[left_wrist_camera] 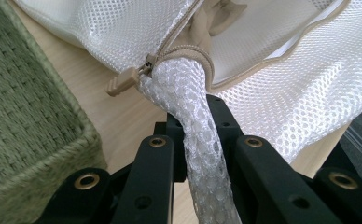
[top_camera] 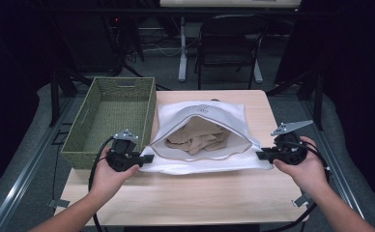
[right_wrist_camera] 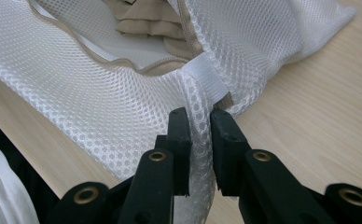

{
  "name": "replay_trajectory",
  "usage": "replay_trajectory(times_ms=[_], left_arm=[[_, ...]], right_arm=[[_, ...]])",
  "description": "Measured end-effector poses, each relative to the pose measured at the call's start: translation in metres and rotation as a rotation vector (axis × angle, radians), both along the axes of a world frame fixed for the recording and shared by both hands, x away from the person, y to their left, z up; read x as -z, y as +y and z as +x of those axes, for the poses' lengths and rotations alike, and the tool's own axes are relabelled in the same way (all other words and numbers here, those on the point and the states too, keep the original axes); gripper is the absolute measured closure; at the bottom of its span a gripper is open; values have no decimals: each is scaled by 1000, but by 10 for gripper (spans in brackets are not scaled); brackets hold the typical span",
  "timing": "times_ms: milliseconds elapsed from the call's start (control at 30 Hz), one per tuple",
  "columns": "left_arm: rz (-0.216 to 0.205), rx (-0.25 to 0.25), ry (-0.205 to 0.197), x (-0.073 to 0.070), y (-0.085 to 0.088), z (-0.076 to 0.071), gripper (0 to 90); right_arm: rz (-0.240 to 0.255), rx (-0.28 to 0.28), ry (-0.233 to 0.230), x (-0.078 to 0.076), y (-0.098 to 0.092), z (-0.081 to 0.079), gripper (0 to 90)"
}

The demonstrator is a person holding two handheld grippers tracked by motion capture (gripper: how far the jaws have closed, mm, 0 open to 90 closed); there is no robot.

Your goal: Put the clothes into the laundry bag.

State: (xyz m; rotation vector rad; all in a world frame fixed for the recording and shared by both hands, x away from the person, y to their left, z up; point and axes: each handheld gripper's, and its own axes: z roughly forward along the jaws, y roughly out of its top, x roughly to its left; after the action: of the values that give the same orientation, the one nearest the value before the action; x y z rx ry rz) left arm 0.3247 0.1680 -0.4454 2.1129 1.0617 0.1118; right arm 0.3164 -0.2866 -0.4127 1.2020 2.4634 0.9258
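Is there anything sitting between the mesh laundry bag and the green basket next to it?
Nothing visible does. The mesh bag lies on the table right beside the green basket, with bare wood between them. The left gripper and right gripper each pinch a corner of the bag.

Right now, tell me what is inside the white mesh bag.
Inside the open white mesh bag lies crumpled beige fabric, seen through the unzipped mouth. Whatever sits beneath that fabric or deeper toward the bag's closed end is covered and cannot be made out.
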Motion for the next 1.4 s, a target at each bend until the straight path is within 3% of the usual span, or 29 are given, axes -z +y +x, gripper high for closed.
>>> replay_trajectory(times_ms=[600,1033,1400], left_arm=[[20,18,11,23,-3,-9,811],[26,21,14,39,-2,-14,804],[4,14,30,47,-1,-16,796]], right_arm=[[-12,-4,43,32,-1,-6,783],[-17,-5,49,44,0,-8,775],[-10,-3,52,52,-1,-10,772]])
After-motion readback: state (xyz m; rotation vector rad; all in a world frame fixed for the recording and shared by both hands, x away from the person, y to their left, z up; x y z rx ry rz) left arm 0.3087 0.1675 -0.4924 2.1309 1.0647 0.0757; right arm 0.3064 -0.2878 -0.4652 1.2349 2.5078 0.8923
